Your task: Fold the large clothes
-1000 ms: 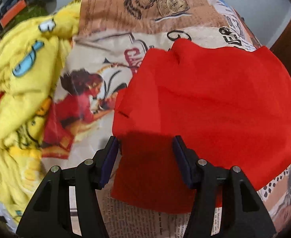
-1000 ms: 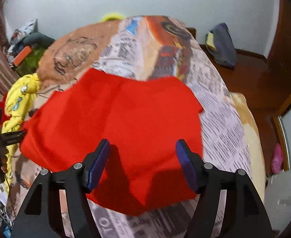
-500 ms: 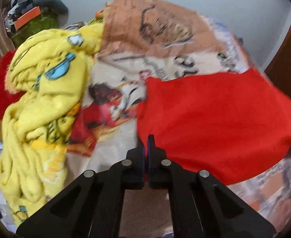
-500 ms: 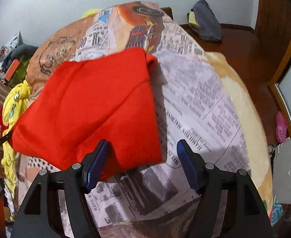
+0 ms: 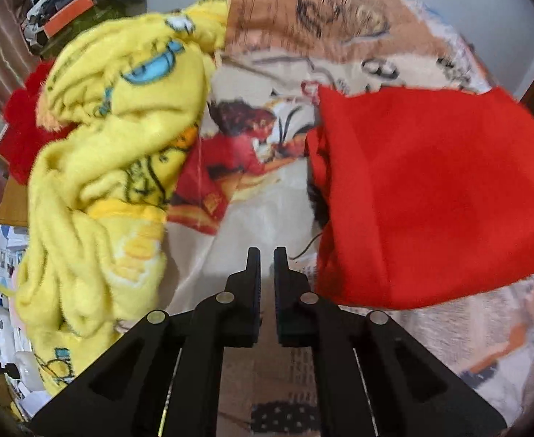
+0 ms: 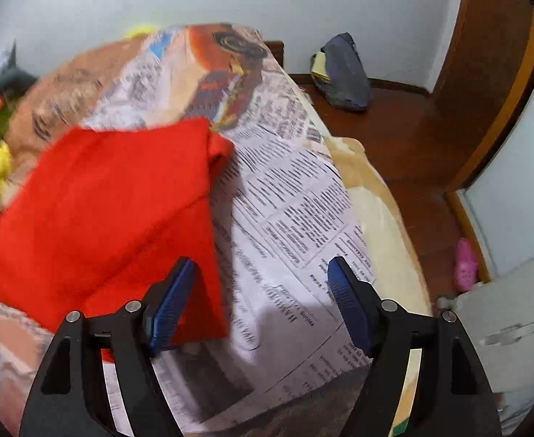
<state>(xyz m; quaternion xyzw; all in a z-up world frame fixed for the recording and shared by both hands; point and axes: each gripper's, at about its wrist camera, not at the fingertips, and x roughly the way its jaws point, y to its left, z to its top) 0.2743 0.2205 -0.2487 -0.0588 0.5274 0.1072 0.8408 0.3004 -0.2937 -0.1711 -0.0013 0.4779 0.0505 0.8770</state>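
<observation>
A folded red garment (image 5: 423, 196) lies flat on the printed bedsheet (image 5: 267, 218); it also shows in the right wrist view (image 6: 114, 204). My left gripper (image 5: 266, 258) is nearly shut with a narrow gap and holds nothing; it hovers over the sheet just left of the garment's near corner. My right gripper (image 6: 261, 273) is open and empty, its left finger (image 6: 170, 302) over the garment's right edge and its right finger over bare sheet.
A crumpled yellow cartoon blanket (image 5: 106, 167) lies on the bed's left, with red fabric (image 5: 23, 123) and a cluttered shelf beyond. The bed's right edge (image 6: 383, 218) drops to a wooden floor with a dark bag (image 6: 343, 73) by the wall.
The left gripper shut, pulled back off the red garment and shifted left, now slightly parted. The right gripper stayed open and swung right, off the garment's middle to its right edge.
</observation>
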